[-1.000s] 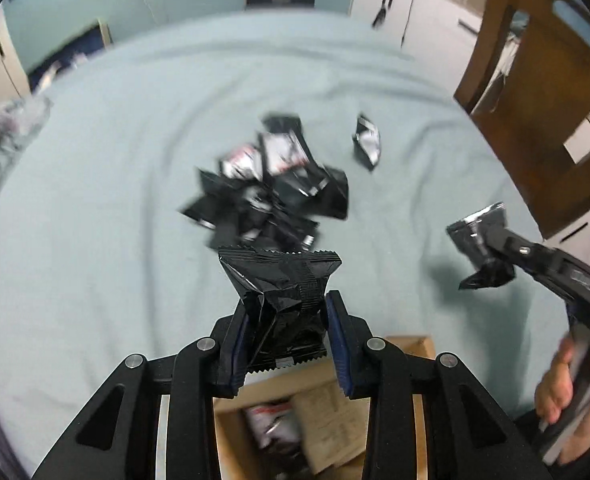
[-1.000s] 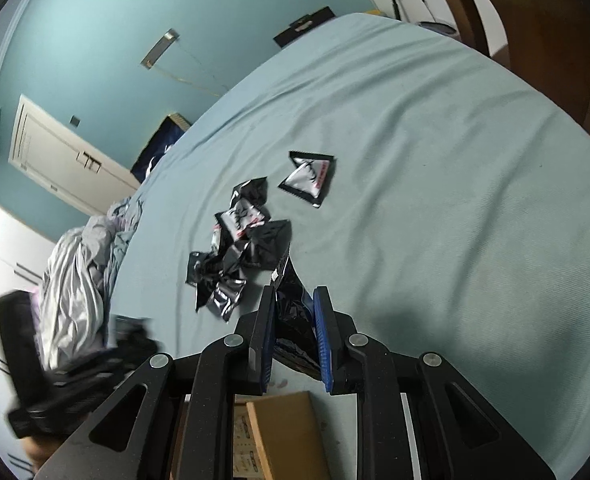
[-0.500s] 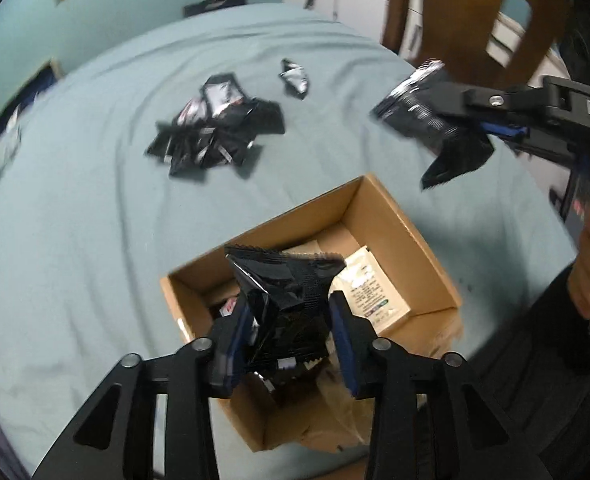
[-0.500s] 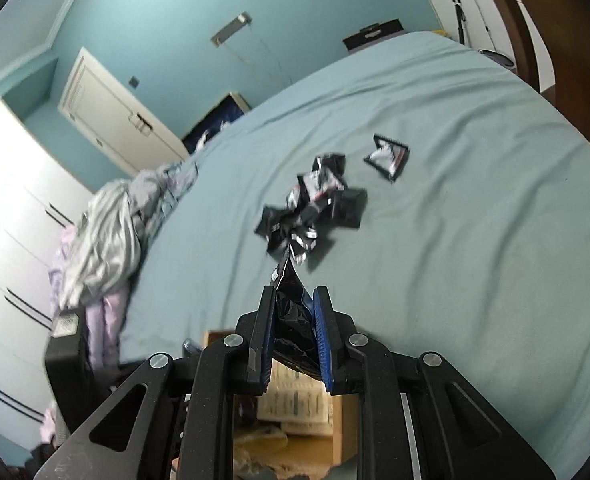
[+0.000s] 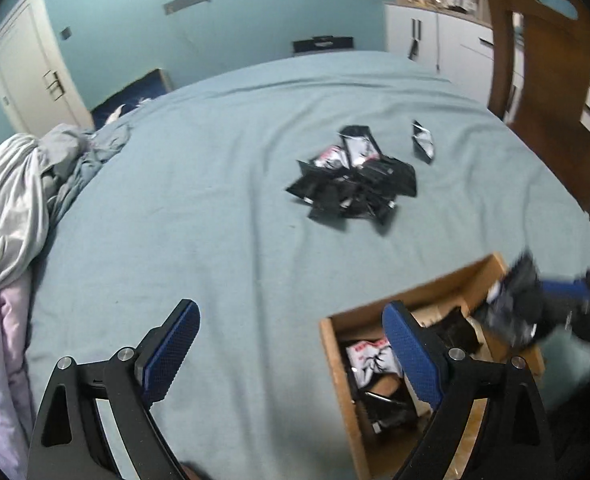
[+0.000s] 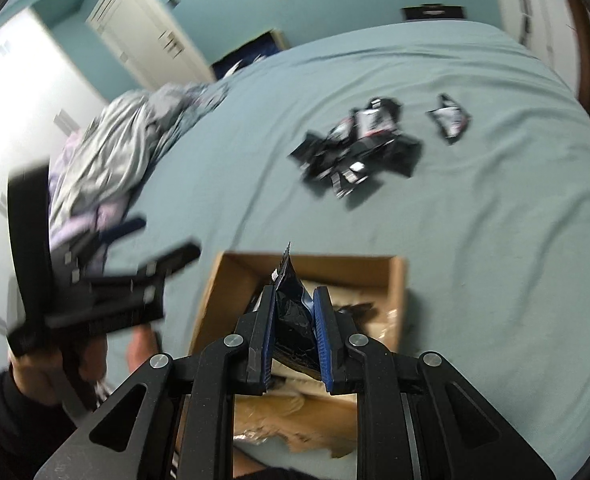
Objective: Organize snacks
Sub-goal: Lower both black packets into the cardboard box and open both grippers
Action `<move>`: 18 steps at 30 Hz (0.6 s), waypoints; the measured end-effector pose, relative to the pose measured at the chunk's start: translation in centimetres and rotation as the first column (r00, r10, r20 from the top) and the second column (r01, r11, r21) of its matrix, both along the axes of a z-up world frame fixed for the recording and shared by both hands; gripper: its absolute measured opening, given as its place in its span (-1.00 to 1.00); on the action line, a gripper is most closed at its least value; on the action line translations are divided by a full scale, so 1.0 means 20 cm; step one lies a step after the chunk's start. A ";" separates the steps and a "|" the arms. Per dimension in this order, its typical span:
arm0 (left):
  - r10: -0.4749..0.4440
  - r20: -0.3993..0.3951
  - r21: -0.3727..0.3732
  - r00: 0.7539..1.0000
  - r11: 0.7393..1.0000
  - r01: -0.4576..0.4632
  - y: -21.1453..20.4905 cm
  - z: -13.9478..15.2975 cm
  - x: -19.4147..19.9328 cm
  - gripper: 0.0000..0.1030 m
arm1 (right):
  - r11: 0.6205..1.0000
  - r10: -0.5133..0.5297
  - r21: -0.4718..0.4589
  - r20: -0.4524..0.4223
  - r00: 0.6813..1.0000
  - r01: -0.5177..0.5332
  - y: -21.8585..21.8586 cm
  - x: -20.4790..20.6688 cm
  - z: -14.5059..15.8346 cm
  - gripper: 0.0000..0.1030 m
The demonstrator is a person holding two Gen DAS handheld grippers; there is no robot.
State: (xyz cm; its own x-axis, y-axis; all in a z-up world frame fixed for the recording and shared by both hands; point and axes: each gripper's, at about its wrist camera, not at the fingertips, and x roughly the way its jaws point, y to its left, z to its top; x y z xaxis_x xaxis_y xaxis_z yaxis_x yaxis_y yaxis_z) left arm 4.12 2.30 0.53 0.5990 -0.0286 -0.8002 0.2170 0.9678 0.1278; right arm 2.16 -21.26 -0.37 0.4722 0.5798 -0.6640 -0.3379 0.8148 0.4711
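Observation:
A heap of black snack packets (image 5: 355,182) (image 6: 359,148) lies mid-bed, with one stray packet (image 5: 423,140) (image 6: 451,119) to its right. An open cardboard box (image 5: 407,300) (image 6: 347,262) sits near the front edge with packets inside. My left gripper (image 5: 291,336) hangs to the left of the box, its jaws opening wide with nothing between them. My right gripper (image 6: 293,310) is shut on a black snack packet (image 6: 293,312) above the box; it shows blurred in the left wrist view as the right gripper (image 5: 535,304).
The teal bedspread (image 5: 215,220) covers the bed. A pile of crumpled clothes (image 5: 19,184) (image 6: 115,152) lies at the left. A wooden chair (image 5: 551,80) stands at the right edge, white cupboards (image 5: 435,36) behind it. A hand (image 6: 55,368) holds the left gripper.
My left gripper opened and its black packet is gone from between the fingers; it swung left off the box. My right gripper carried its packet over the box.

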 end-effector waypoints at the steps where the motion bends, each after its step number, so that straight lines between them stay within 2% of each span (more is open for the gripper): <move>1: 0.004 -0.001 -0.004 1.000 1.000 -0.004 0.01 0.00 0.01 0.83 | 1.000 0.020 -0.011 0.001 1.000 -0.020 0.02 0.00 0.00 -0.68; 4: 0.008 -0.003 0.006 1.000 1.000 -0.008 0.01 -0.01 0.01 0.83 | 0.997 0.077 -0.029 -0.009 0.997 -0.077 0.08 0.01 -0.01 -0.65; 7: 0.002 0.002 0.035 1.000 0.999 -0.002 0.00 -0.02 0.01 0.83 | 0.997 0.083 0.003 -0.067 0.994 -0.083 0.10 0.05 -0.05 -0.62; 8: -0.003 0.003 0.043 1.000 0.999 0.003 -0.01 -0.03 0.00 0.83 | 0.998 0.066 0.016 -0.093 0.993 -0.065 0.09 0.07 -0.06 -0.49; 9: -0.006 0.005 0.047 1.000 0.999 0.006 -0.01 -0.03 0.00 0.83 | 0.999 0.036 0.029 -0.124 0.992 -0.033 0.07 0.10 -0.08 -0.22; 11: -0.014 0.010 0.062 1.000 0.998 0.014 -0.02 -0.03 -0.01 0.83 | 0.999 -0.012 0.039 -0.138 0.990 0.017 0.03 0.10 -0.09 0.15; 12: -0.019 0.014 0.071 1.000 0.997 0.018 -0.03 -0.03 -0.02 0.83 | 0.998 -0.037 0.046 -0.137 0.990 0.044 0.01 0.11 -0.09 0.20; 15: -0.029 0.012 0.081 1.000 0.996 0.028 -0.05 -0.03 -0.02 0.83 | 0.994 -0.086 0.063 -0.126 0.988 0.094 -0.05 0.12 -0.06 0.21; 18: -0.031 -0.001 0.070 1.000 0.997 0.031 -0.05 -0.03 -0.03 0.83 | 0.988 -0.152 0.019 -0.107 0.983 0.155 -0.08 0.11 -0.04 0.22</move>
State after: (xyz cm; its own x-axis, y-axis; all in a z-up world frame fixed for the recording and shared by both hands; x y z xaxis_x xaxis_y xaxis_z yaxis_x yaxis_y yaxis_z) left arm 3.60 1.33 -0.03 0.5989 0.0091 -0.8008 0.2463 0.9494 0.1950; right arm 4.45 -22.87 -1.26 0.4855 0.5244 -0.6995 -0.1578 0.8396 0.5198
